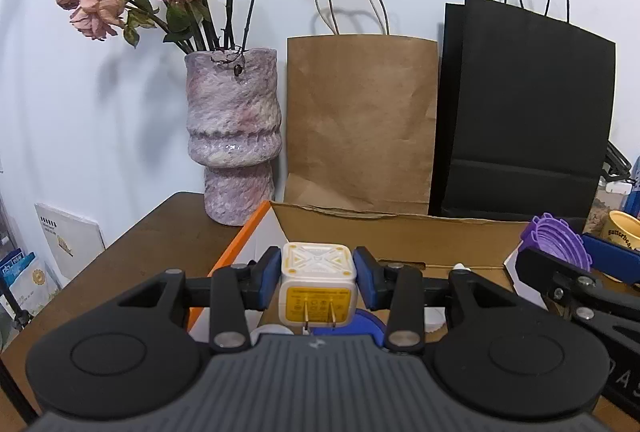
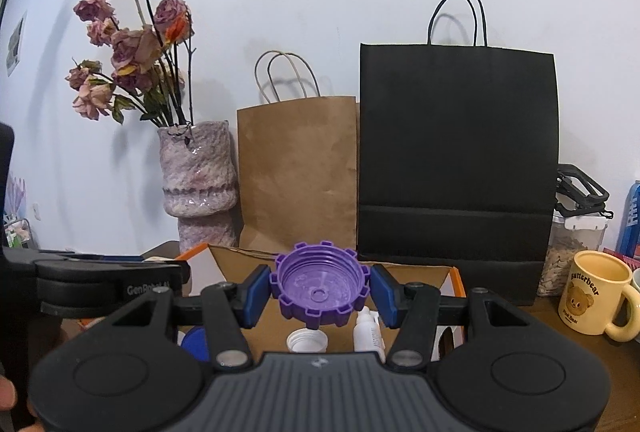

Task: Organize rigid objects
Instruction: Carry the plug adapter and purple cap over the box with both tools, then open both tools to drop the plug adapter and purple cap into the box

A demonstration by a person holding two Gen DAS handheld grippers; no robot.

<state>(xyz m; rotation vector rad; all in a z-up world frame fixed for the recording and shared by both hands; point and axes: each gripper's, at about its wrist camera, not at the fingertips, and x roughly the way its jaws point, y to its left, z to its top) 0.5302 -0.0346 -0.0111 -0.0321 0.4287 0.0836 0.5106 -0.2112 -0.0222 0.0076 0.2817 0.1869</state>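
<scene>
My left gripper point(image 1: 319, 282) is shut on a white and yellow cube-shaped plug adapter point(image 1: 318, 274), its two prongs facing the camera. It hangs over an open cardboard box point(image 1: 400, 232) with an orange edge. My right gripper point(image 2: 319, 290) is shut on a purple toothed screw cap point(image 2: 318, 286), hollow side toward the camera, also above the box point(image 2: 416, 274). Inside the box lie a blue lid point(image 1: 352, 324), a white cap point(image 2: 307, 340) and a small white dropper bottle point(image 2: 369, 330). The right gripper with the purple cap point(image 1: 560, 244) shows at the right of the left wrist view.
Behind the box stand a pinkish vase point(image 1: 234, 136) of dried roses, a brown paper bag point(image 1: 360, 120) and a black paper bag point(image 2: 456, 160). A yellow bear mug point(image 2: 594, 292) and a clear jar point(image 2: 572, 256) sit at the right on the brown table point(image 1: 160, 248).
</scene>
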